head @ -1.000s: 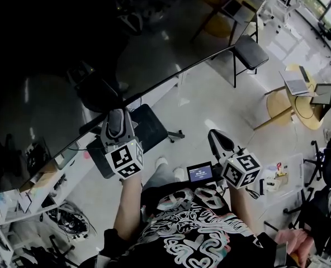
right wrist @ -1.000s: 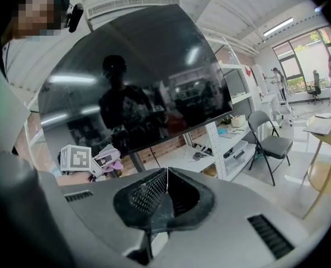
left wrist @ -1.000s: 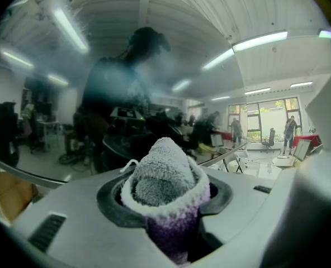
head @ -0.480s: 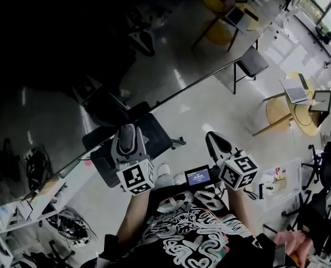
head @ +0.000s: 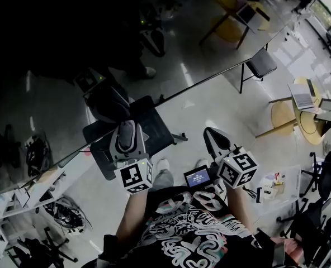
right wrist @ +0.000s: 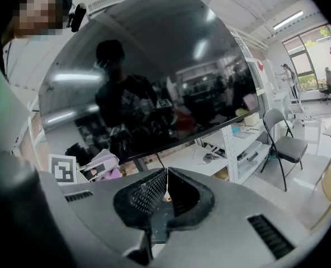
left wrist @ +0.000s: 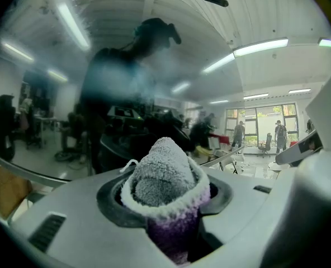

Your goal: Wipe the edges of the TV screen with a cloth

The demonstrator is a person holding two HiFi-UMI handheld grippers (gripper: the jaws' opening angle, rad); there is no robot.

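A person in a black printed shirt (head: 193,233) stands before a large, dark TV screen (head: 53,38) in a bright, white-floored workroom. The glossy screen (right wrist: 154,66) mirrors the person and the ceiling's strip lights.

The left gripper (head: 126,130) is clamped on a grey, fluffy cloth (left wrist: 162,175) with a white hem. The cloth bulges out between the jaws of that gripper (left wrist: 164,190) and points at the glass close ahead. From the head view this gripper sits by the screen's lower edge; whether cloth and glass touch cannot be made out.

The right gripper (head: 211,134) hangs lower and to the side, well apart from the screen. Its gripper view shows the ridged jaws of the gripper (right wrist: 166,190) pressed together with nothing between them. A small lit display (head: 198,176) sits between the two grippers, near the person's chest.

Under the screen runs a white shelf (right wrist: 232,149) carrying boxes and loose cables. A black folding chair (right wrist: 285,144) stands on the pale floor (head: 221,105) at the screen's right end. Farther off, a round yellow table (head: 283,115) bears a laptop (head: 302,96). Large windows (right wrist: 313,54) brighten the far wall, and people stand near them.
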